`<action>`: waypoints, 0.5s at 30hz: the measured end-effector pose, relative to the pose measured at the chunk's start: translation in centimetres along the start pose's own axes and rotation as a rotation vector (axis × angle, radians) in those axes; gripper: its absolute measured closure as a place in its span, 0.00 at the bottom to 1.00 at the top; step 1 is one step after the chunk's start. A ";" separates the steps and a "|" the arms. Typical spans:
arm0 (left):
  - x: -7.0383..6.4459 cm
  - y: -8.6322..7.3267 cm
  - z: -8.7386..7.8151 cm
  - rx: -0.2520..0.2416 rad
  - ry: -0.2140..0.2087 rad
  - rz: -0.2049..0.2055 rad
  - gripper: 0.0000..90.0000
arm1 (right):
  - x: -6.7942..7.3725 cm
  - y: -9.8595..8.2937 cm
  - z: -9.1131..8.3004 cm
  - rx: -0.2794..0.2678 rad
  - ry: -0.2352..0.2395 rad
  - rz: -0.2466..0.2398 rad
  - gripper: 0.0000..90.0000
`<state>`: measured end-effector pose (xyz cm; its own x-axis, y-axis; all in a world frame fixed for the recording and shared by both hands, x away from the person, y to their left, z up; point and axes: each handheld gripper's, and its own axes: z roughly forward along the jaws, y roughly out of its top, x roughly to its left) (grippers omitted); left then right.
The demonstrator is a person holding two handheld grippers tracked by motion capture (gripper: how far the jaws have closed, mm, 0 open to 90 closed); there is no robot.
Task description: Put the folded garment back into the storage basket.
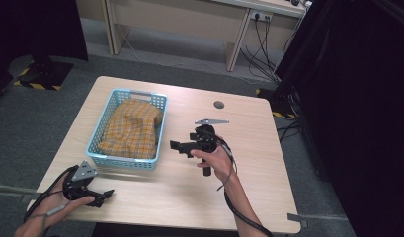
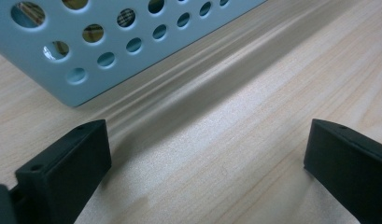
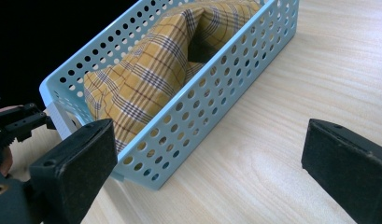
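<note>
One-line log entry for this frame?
left gripper: open, on table near basket | right gripper: open, beside basket | yellow plaid cloth: in basket

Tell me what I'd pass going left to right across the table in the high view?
Left gripper → blue basket holding the yellow plaid cloth → right gripper → small grey round disc in the tabletop.

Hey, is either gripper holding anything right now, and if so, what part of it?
Nothing is held. The left gripper and right gripper both have their jaws wide apart over bare table; the cloth lies in the basket.
</note>
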<state>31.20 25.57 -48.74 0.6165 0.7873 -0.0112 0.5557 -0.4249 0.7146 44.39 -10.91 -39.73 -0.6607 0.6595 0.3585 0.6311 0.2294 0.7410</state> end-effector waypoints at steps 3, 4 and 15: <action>0.0 0.0 0.0 0.000 0.000 -0.001 0.00 | -0.1 -0.4 0.0 0.003 0.002 0.000 0.04; 0.0 0.0 0.0 0.000 0.000 0.000 0.00 | -0.1 -0.6 0.1 0.002 0.000 -0.003 0.04; 0.0 0.0 0.0 0.000 0.000 0.000 0.00 | 0.0 -1.5 0.6 0.016 0.011 -0.013 0.05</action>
<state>31.19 25.56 -48.74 0.6162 0.7875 -0.0113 0.5561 -0.4249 0.7143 43.65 -10.83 -41.13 -0.6730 0.6487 0.3553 0.6289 0.2491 0.7365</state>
